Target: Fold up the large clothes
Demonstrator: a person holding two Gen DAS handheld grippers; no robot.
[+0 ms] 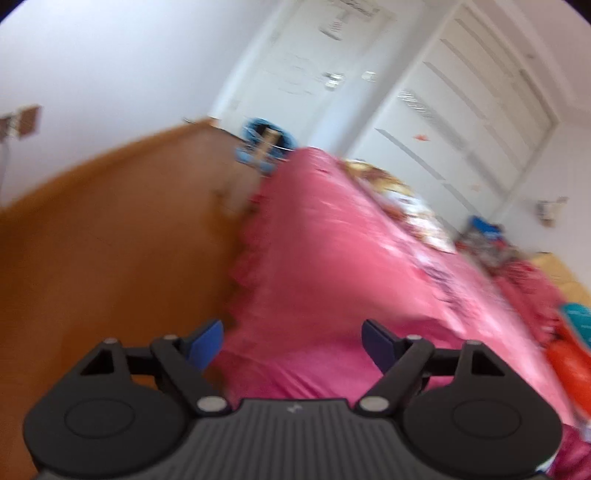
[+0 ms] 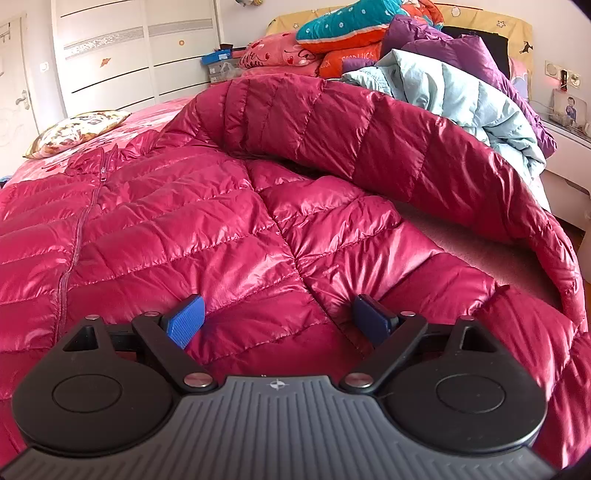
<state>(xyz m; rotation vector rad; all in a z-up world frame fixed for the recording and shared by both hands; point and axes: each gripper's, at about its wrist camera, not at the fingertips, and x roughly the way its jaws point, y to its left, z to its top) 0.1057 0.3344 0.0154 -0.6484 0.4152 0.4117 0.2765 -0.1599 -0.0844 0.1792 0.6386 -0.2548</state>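
Observation:
A large shiny crimson down jacket (image 2: pixel 207 221) lies spread on the bed, zipper (image 2: pixel 92 192) at the left, one sleeve (image 2: pixel 388 140) arched over the upper right. My right gripper (image 2: pixel 280 319) is open, its blue fingers (image 2: pixel 186 319) pressed against the quilted fabric on both sides of a seam. My left gripper (image 1: pixel 291 345) is open and empty, held above the pink bedspread (image 1: pixel 332 251) near the bed's left edge. The left wrist view is blurred and the jacket does not show in it.
A wooden floor (image 1: pixel 110 240) lies left of the bed. White wardrobe doors (image 1: pixel 461 110) stand behind. A light blue jacket (image 2: pixel 454 92), a purple jacket (image 2: pixel 443 44) and pillows (image 2: pixel 343 22) are piled at the bed's head. A floral cushion (image 2: pixel 77 129) lies at the left. A white nightstand (image 2: pixel 569 147) is at the right.

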